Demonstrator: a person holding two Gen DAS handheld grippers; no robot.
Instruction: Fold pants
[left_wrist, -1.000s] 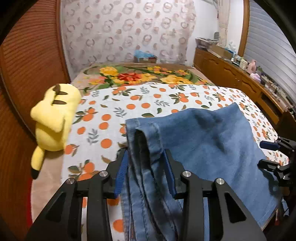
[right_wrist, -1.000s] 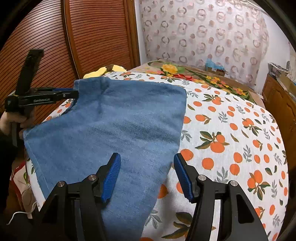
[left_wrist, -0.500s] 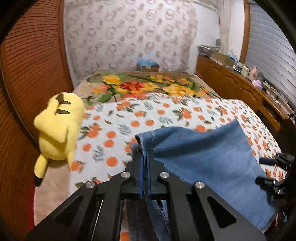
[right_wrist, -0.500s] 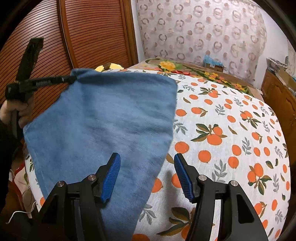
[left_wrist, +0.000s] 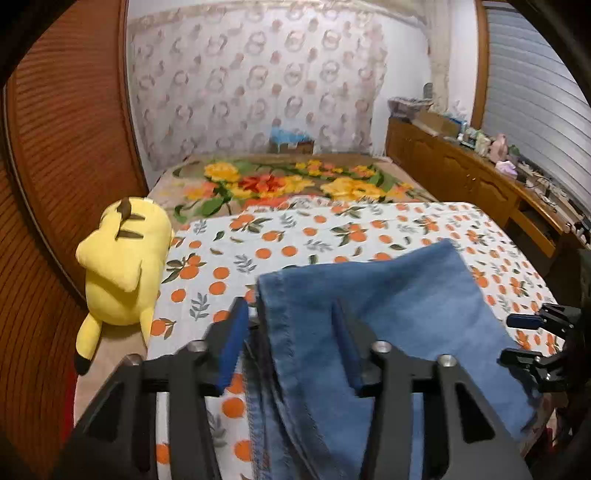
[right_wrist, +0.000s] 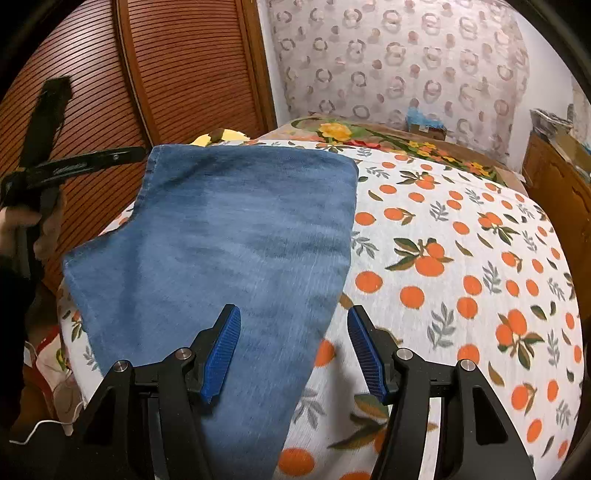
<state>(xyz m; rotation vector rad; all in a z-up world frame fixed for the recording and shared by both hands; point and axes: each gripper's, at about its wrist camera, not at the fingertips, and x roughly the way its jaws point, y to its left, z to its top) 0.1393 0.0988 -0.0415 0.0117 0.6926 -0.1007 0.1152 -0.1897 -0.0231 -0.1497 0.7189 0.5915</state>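
Note:
Folded blue denim pants (left_wrist: 388, 295) lie flat on the orange-print bed sheet (left_wrist: 295, 236). My left gripper (left_wrist: 290, 314) sits at their stitched far-left corner with its jaws opening. The seamed edge runs between the blue pads (left_wrist: 231, 343), which no longer pinch it. In the right wrist view the pants (right_wrist: 240, 229) spread from that corner toward me, and the left gripper (right_wrist: 110, 157), held by a hand, points at the corner. My right gripper (right_wrist: 293, 321) hovers open over the near right edge of the pants and grips nothing. It also shows at the side as the right gripper (left_wrist: 524, 339).
A yellow plush toy (left_wrist: 122, 266) lies on the bed's left side beside slatted wooden doors (right_wrist: 184, 74). A flowered blanket (left_wrist: 295, 181) covers the far end of the bed. A wooden dresser (left_wrist: 461, 173) with small items runs along the right.
Half a second ago my left gripper was shut on the lifted denim corner; now its jaws have parted and the corner lies down. The right gripper has not moved.

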